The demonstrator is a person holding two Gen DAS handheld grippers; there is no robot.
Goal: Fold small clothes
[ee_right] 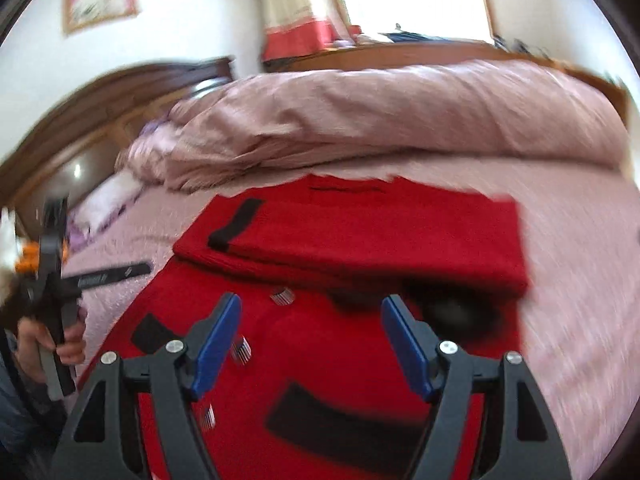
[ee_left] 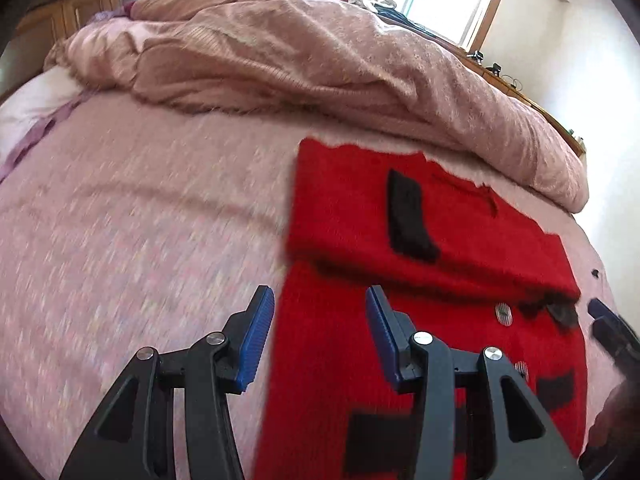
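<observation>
A small red knit cardigan [ee_left: 432,248] with black patches and silver buttons lies on the pink bed cover; its far part is folded over toward me. It also shows in the right wrist view [ee_right: 360,240]. My left gripper [ee_left: 320,304] is open and empty above the cardigan's left edge. My right gripper [ee_right: 312,312] is open and empty above the cardigan's middle, near the fold. The right gripper's tip [ee_left: 604,316] shows at the right edge of the left wrist view. The left gripper's body [ee_right: 52,280], held in a hand, shows at the left of the right wrist view.
A bunched pink duvet [ee_left: 320,52] lies across the far side of the bed. A wooden headboard [ee_right: 120,92] stands at the left, a wooden dresser [ee_right: 400,52] under a bright window behind. The pink bed cover [ee_left: 140,220] stretches left of the cardigan.
</observation>
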